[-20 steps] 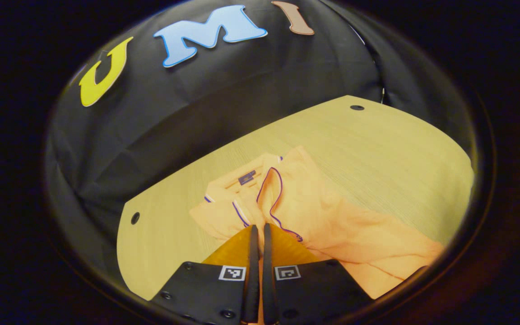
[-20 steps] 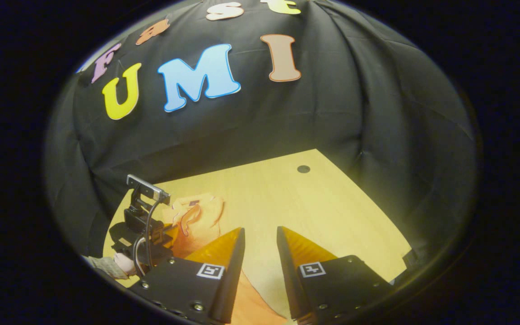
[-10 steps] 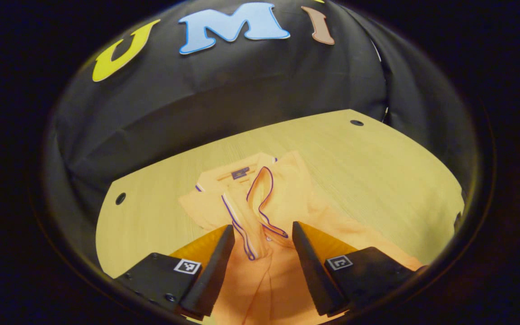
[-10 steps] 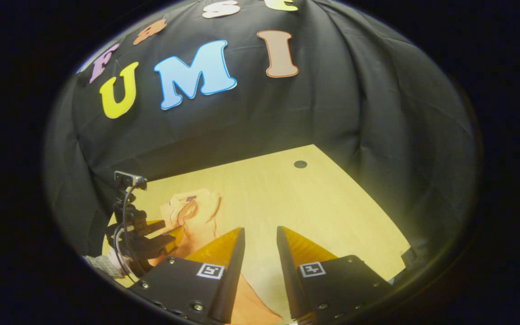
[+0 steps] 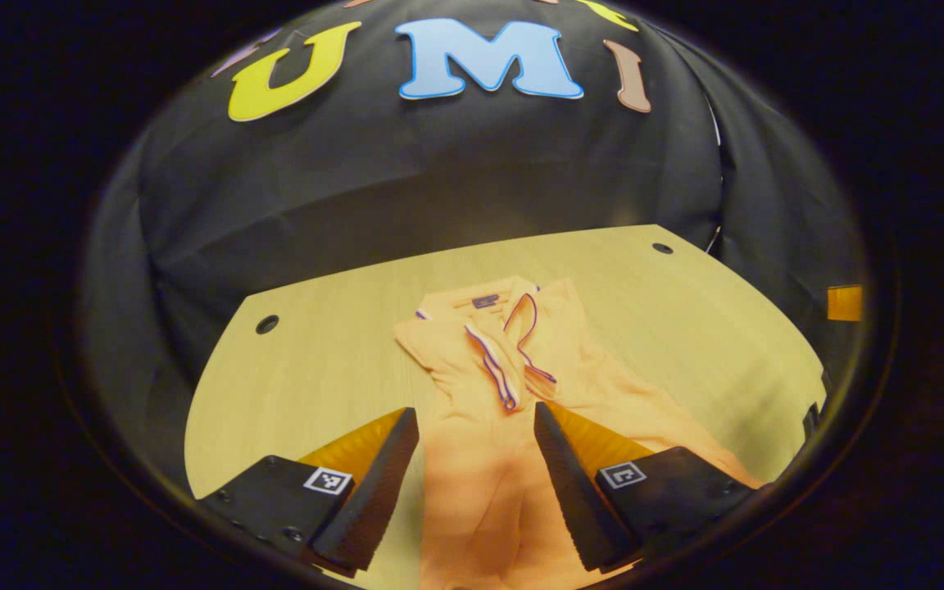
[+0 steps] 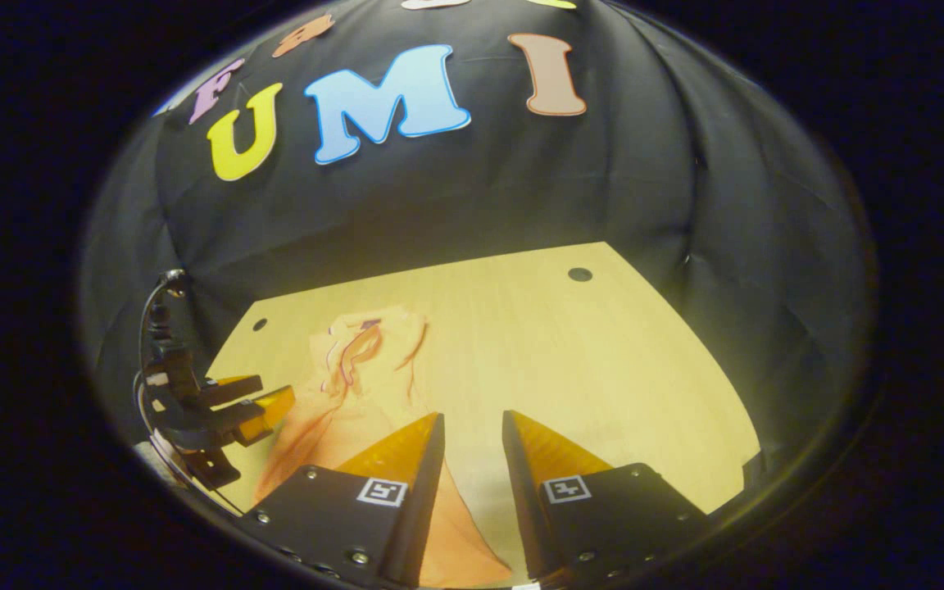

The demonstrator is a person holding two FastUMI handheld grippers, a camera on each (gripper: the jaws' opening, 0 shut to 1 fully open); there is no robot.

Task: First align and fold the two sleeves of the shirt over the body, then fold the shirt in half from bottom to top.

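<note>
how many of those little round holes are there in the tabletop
2 show: one hole near the table's far left corner and another hole near its far right corner. The shirt and the near edge may hide more.

You have a light wooden table (image 5: pixel 324 369) in front of you, with small dark round holes (image 5: pixel 267 324) near its far corners. Behind it hangs the booth's black cloth wall (image 6: pixel 644 188), creased in loose folds down to the table's edge.

A pale wooden desk (image 5: pixel 333 369) with small round dark holes (image 5: pixel 267 324) near its far corners stands against a creased black cloth wall (image 6: pixel 669 205) — warm light pools on the desk, fading toward the edges.
</note>
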